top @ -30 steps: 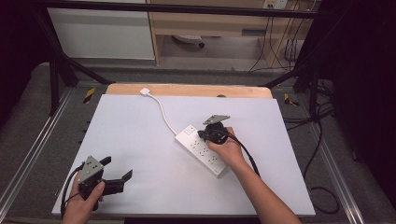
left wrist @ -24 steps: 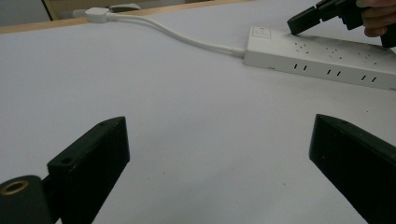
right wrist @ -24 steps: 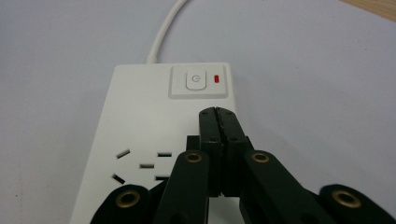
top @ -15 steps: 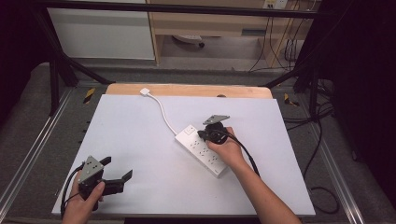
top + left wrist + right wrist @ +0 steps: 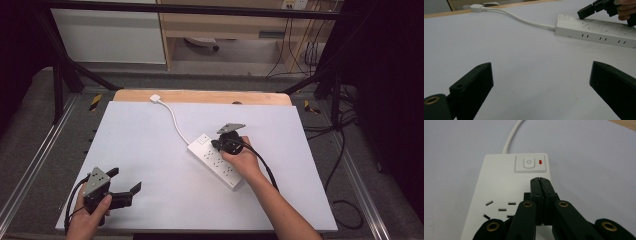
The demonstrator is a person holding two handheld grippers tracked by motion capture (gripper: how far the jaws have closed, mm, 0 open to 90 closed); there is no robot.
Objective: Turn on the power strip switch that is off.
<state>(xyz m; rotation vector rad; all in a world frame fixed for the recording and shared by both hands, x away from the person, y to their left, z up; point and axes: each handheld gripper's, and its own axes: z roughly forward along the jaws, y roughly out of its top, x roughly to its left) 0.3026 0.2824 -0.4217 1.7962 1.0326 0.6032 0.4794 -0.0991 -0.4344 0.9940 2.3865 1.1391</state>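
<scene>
The right gripper (image 5: 540, 180) has its jaws pressed together, empty, its tips poised over the white power strip (image 5: 216, 161) just short of the switch (image 5: 529, 162) and its red light (image 5: 540, 162). The strip lies flat on the bench (image 5: 150, 150). The left gripper (image 5: 125, 186) sits well away, jaws spread wide, empty.
</scene>
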